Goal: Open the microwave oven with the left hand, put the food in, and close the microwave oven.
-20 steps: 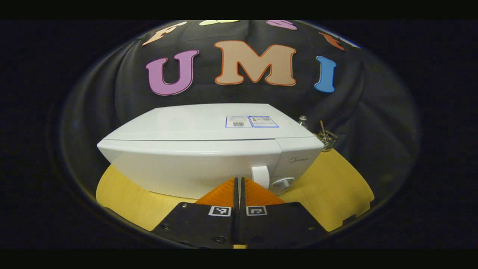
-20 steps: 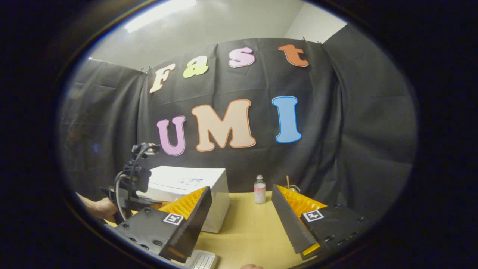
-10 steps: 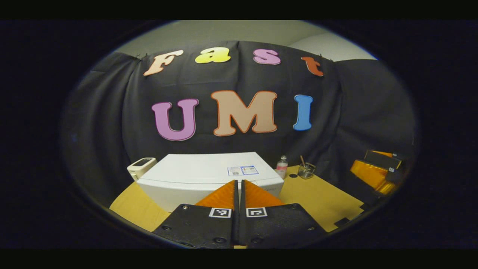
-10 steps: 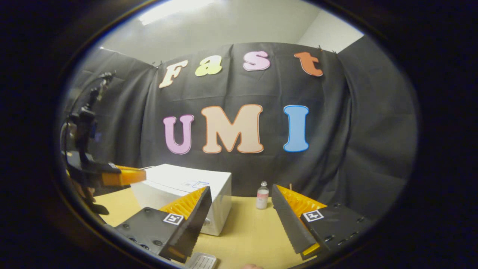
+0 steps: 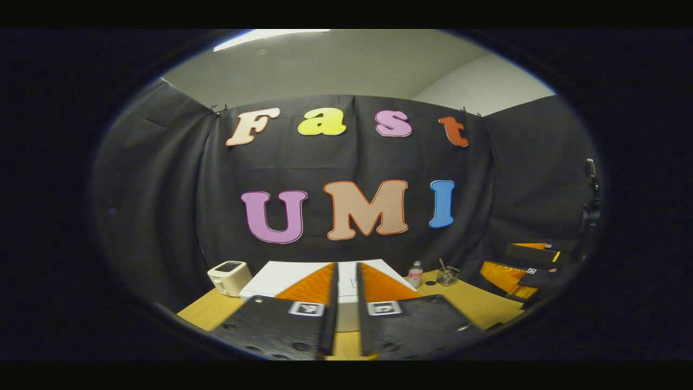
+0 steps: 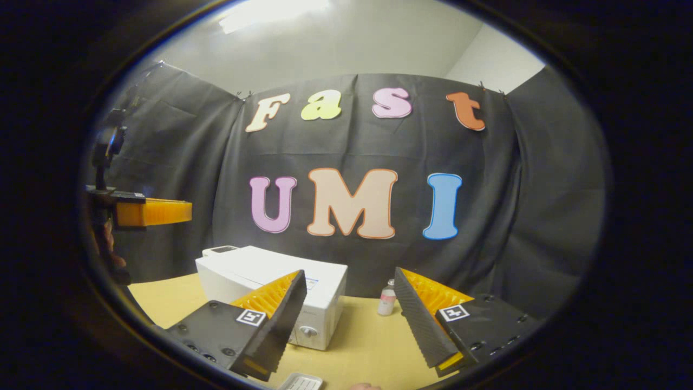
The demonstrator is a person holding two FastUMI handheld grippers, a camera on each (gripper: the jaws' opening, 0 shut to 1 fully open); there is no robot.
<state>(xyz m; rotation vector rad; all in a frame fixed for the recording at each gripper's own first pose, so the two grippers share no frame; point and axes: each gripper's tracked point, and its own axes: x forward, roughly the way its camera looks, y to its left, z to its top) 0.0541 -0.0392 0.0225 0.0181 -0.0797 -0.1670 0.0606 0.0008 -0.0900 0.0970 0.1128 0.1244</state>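
The white microwave (image 6: 254, 269) stands on the yellow table (image 6: 368, 346) with its door closed and its knobs facing the front right. In the left gripper view its top (image 5: 270, 275) lies beyond and below my left gripper (image 5: 346, 265), whose fingers stand a narrow gap apart with nothing between them. My left gripper (image 6: 151, 212) is also in the right gripper view, held high above and left of the microwave. My right gripper (image 6: 349, 273) is wide open and empty, right of the microwave. A white ridged tray (image 6: 303, 383) peeks in at the bottom edge.
A small cream appliance (image 5: 228, 277) sits left of the microwave. A small bottle (image 6: 387, 298) and a glass with a stick (image 5: 447, 276) stand at the back by the cloth wall. My right gripper (image 5: 533, 268) is at the far right in the left gripper view.
My left gripper has lifted up and back from the microwave's front, and its fingers have parted a little. The right gripper has risen slightly, still open.
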